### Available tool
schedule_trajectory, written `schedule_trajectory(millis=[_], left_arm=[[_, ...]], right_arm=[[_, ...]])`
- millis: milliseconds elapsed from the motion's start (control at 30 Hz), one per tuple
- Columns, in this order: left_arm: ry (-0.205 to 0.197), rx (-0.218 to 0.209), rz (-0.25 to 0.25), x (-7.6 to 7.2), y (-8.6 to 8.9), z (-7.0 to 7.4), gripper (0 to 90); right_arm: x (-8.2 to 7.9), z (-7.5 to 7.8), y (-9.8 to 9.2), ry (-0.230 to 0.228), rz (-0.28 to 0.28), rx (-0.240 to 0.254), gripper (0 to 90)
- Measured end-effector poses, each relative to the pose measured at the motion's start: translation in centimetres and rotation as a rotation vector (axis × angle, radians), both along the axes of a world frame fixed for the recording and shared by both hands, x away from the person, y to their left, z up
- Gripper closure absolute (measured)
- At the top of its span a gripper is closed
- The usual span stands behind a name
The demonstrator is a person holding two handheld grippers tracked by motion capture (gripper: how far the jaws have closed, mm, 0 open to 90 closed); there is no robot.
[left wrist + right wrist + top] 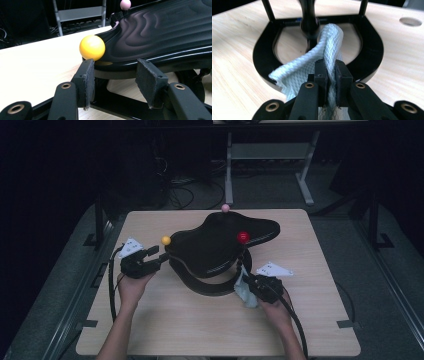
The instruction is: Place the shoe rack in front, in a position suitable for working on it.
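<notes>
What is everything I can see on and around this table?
table: one, light wood, centre.
stand: one, black, wavy top on a curved base, mid-table.
yellow ball: one, at the stand's left edge.
red ball: one, on the stand's top.
pink ball: one, at the stand's far edge.
cloth: one, pale blue-white, against the stand's post.
frame: one, grey, on the floor beyond.
left hand-held gripper: black, open, at the stand's rim.
right hand-held gripper: black, shut on the cloth.

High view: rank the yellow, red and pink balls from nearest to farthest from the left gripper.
1. Yellow ball: just beyond the left gripper, at the black stand's left edge.
2. Red ball: on the stand's right part.
3. Pink ball: at the stand's far edge.
</notes>
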State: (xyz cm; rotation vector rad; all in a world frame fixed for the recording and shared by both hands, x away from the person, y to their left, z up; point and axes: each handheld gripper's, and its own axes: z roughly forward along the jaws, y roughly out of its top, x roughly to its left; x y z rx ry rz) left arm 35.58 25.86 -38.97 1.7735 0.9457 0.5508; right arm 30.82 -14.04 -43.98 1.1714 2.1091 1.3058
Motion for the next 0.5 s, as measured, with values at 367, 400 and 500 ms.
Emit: schedule_trajectory(millis=[367, 400, 500], left_arm=[[-0.002, -0.008, -0.013, 0.1, 0.3, 0.0, 48.9], [-0.002, -0.011, -0.015, 0.1, 0.3, 0.1, 48.8], [-0.003, -0.011, -0.023, 0.1, 0.2, 0.1, 48.9]], right_arm=[[-0.5, 4.8, -0.8, -0.125, 0.0, 0.1, 82.2], [-0.5, 4.4, -0.6, -0.113, 0.001, 0.093, 82.2], [-0.4, 2.9, -0.2, -0.073, 0.004, 0.082, 82.2]])
